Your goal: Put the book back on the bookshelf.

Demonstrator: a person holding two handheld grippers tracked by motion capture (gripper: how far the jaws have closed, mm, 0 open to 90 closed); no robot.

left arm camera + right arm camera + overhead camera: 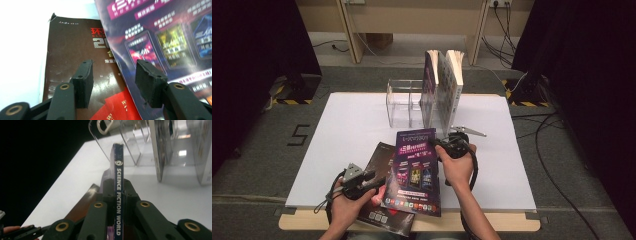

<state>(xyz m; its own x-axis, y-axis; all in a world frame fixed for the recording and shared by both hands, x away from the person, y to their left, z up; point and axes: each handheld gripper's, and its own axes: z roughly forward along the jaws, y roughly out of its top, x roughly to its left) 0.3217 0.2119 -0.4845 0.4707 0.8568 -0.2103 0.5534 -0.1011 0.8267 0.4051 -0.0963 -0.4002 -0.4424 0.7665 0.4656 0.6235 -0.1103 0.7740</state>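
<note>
1. Purple-covered magazine (414, 170), the one with "SCIENCE FICTION WORLD" on its spine, sits low and centre in the high view, overlapping a dark brown magazine (379, 162) to its left on the white table (342, 130).
2. At centre right of the high view, the right gripper (437, 144) is clamped on the purple magazine's spine edge; in the right gripper view the spine (118, 202) stands squeezed between the two black jaws.
3. Lower left, the left gripper (374, 176) has its jaws spread with nothing between them; its pads (83, 82) hover over the brown cover and the purple one's edge.
4. The step in hand looks like lifting the purple magazine to stand it in the clear acrylic rack (404, 102), upper centre, beside the two books (442, 90) already upright there.
5. To do it well, keep the grip firm near the spine so the pages do not sag.
6. Raise it clear of the brown magazine before swinging toward the rack.
7. Aim for a free slot left of the books and lower it straight.
</note>
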